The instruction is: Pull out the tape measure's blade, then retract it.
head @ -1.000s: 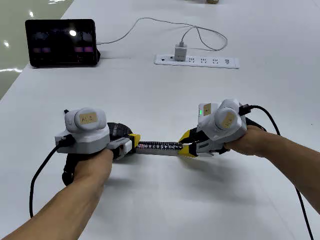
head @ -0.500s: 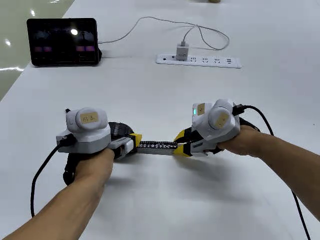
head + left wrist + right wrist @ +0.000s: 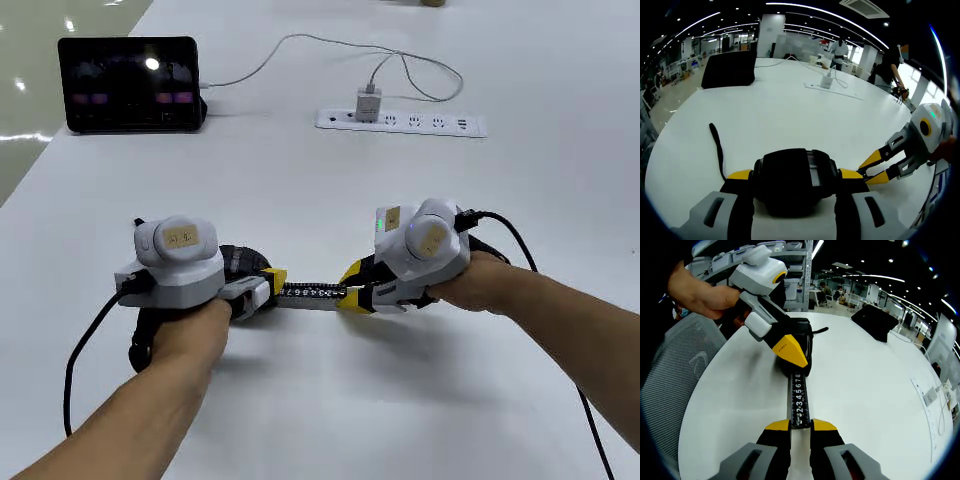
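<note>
Both grippers are down on the white table (image 3: 330, 200), close to the near edge, facing each other. The left gripper (image 3: 262, 286) is clenched around the black tape measure (image 3: 238, 262); in the left gripper view its yellow tips sit on either side of the case (image 3: 792, 177). The right gripper (image 3: 350, 292) is just to the right of it, jaws pinched together on the end of the blade (image 3: 312, 291). Only a short run of blade is out, lying flat on the table between the two. The right gripper view looks straight down it, numbers and all (image 3: 799, 402), with the case (image 3: 801, 342) at the far end.

The tape's black wrist strap (image 3: 716, 145) lies loose on the table beside the case. A black cable (image 3: 80, 350) runs off the left gripper towards the near edge, and another (image 3: 520, 235) loops off the right one along the person's arm.

The rest is well apart, on the far side. There's a dark tablet (image 3: 130, 83) propped up far left and a white power strip (image 3: 400, 122) with a charger (image 3: 368, 103) plugged in. A pale cord (image 3: 300, 42) runs from the charger over to the tablet.

A grey mesh chair (image 3: 670, 390) sits off the table edge. A couple of people (image 3: 840, 49) are standing way back in the room.
</note>
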Motion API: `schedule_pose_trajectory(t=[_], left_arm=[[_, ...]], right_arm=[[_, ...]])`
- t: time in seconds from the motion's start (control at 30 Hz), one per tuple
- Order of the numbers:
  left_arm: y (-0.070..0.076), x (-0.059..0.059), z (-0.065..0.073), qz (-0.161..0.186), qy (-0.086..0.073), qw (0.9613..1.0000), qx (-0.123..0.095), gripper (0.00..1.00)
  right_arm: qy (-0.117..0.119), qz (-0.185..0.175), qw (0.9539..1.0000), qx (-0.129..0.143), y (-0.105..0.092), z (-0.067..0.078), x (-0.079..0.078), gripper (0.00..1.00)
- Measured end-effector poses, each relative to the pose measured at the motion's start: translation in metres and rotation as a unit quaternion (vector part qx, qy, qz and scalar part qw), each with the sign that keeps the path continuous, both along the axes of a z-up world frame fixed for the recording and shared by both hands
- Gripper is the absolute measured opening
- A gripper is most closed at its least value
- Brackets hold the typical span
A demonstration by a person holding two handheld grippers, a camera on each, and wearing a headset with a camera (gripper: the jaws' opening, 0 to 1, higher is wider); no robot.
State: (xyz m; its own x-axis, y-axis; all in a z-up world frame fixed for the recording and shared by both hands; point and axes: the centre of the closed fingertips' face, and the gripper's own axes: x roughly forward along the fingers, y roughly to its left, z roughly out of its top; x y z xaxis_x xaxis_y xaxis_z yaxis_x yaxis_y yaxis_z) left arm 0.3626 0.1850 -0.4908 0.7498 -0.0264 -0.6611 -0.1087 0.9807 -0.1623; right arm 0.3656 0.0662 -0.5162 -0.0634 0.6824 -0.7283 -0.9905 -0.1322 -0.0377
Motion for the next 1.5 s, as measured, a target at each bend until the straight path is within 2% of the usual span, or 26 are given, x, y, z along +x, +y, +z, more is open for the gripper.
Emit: schedule_pose_trajectory(t=[0.57,1.5], left_arm=[[0.000,0.000,-0.001,0.000,0.000,1.0000,-0.002,0.60],[0.001,-0.001,0.001,0.001,0.000,0.9999,-0.011,0.61]], right_arm=[[0.007,0.001,0.9999,0.009,0.018,-0.001,-0.003,0.11],[0.004,0.013,0.9996,0.024,0.055,0.000,-0.010,0.11]])
